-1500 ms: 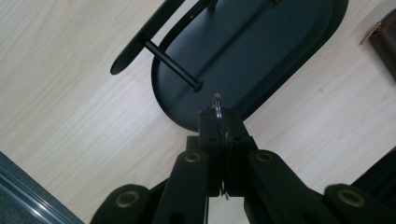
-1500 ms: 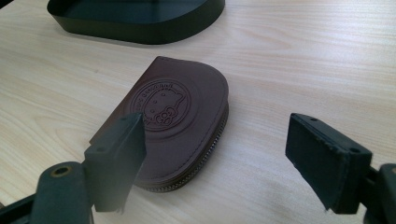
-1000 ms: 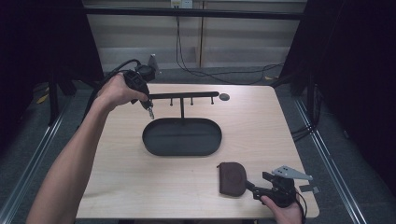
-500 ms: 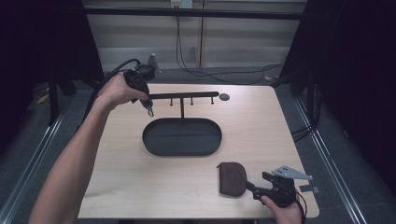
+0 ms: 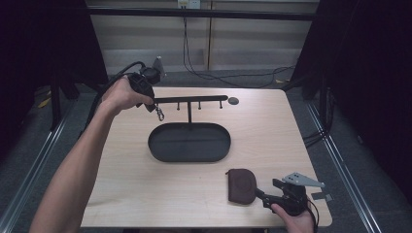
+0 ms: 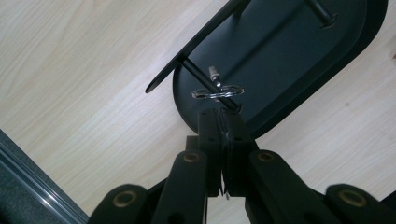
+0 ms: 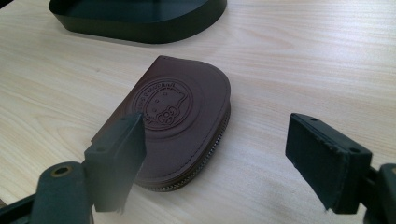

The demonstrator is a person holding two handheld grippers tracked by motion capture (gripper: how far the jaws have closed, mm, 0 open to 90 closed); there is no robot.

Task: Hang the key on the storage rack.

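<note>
The right gripper [image 7: 219,154], jaws spread wide, rests low on the pale wooden table [image 5: 272,131] facing the brown leather coin pouch [image 7: 180,126], which lies flat at 12 o'clock just ahead, seemingly lined up for pickup. Farther off, the left gripper [image 6: 219,114], clamped on a silver key ring [image 6: 218,91], holds it at the end peg of the black T-shaped rack [image 5: 190,100] above its black oval tray [image 5: 189,142], likely to hang it

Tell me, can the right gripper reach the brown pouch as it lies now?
Probably yes: the right gripper is open, with the pouch flat on the table just ahead, partly between its jaws, and nothing in the way.
</note>
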